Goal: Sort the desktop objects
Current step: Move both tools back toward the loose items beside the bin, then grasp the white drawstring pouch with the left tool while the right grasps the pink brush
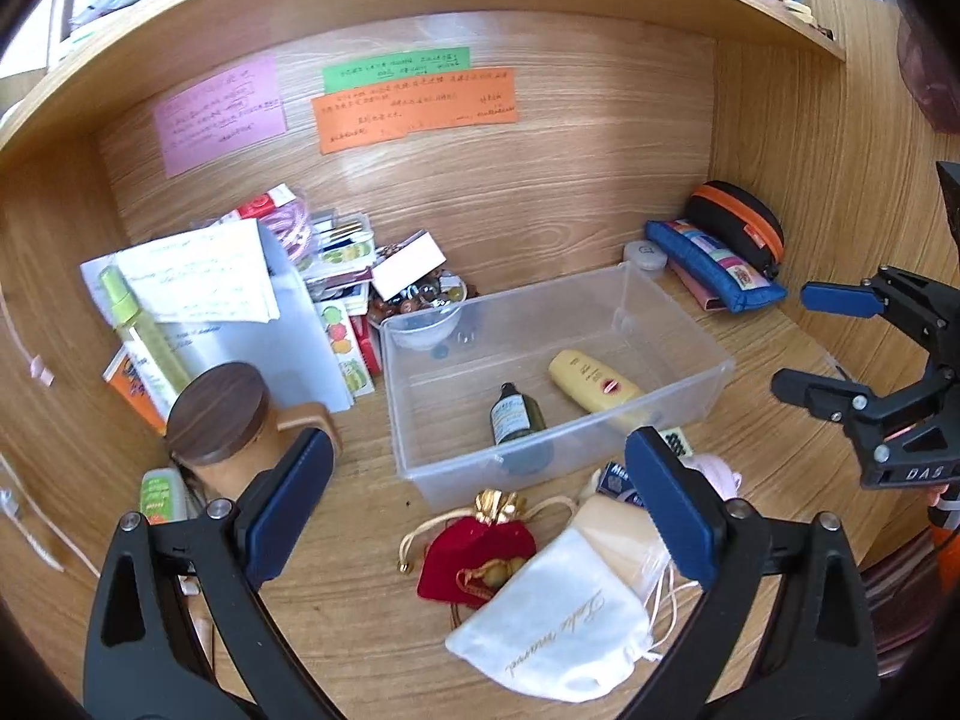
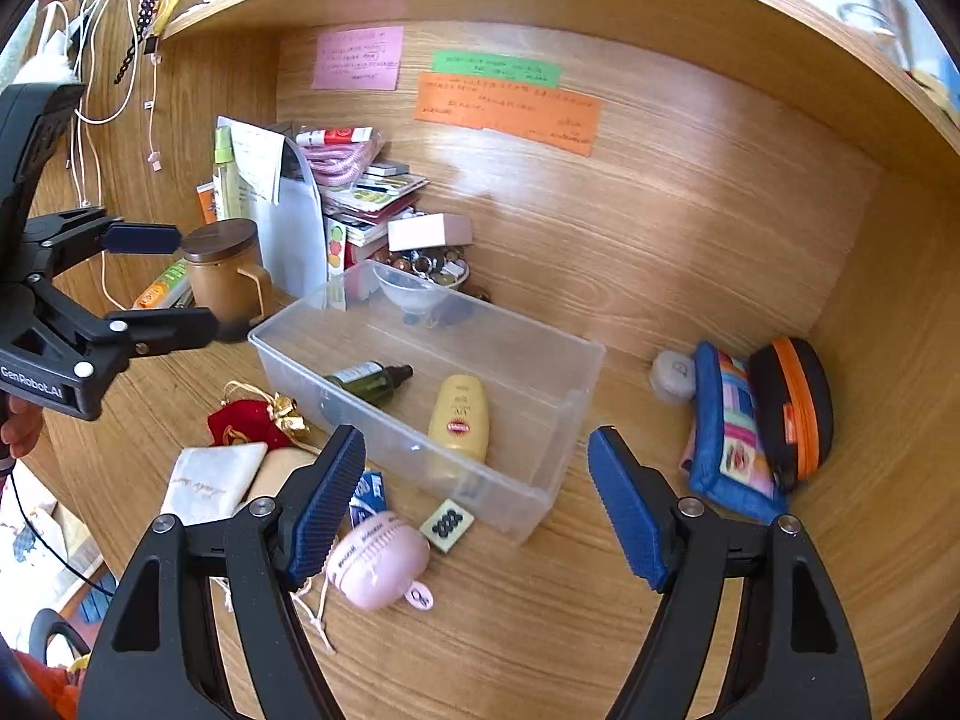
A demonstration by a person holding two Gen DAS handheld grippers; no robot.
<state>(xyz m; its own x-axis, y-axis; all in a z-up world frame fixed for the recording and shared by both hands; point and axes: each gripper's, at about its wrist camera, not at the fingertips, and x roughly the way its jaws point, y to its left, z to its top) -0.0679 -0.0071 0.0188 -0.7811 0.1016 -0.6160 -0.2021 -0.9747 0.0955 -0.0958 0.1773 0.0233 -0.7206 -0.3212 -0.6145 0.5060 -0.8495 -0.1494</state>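
A clear plastic bin (image 1: 684, 324) (image 2: 576, 372) stands mid-desk and holds a yellow tube (image 1: 591, 381) (image 2: 461, 417), a dark green bottle (image 1: 515, 414) (image 2: 369, 381) and a small clear bowl (image 1: 429, 327) (image 2: 411, 291). In front of it lie a red velvet pouch (image 1: 477, 558) (image 2: 246, 423), a white drawstring pouch (image 1: 558, 618) (image 2: 210, 483), a pink round case (image 2: 381, 564) and a small dotted card (image 2: 447, 525). My left gripper (image 1: 480, 510) (image 2: 162, 279) is open and empty above the pouches. My right gripper (image 2: 477, 504) (image 1: 807, 339) is open and empty before the bin.
A wooden-lidded mug (image 1: 225, 426) (image 2: 225, 276), a green spray bottle (image 1: 141, 330), papers and a pile of cards and trinkets (image 1: 384, 276) crowd the back left. A blue pencil pouch (image 1: 714, 267) (image 2: 729, 438), a black-orange case (image 2: 792, 408) and a small round tin (image 2: 672, 375) lie right.
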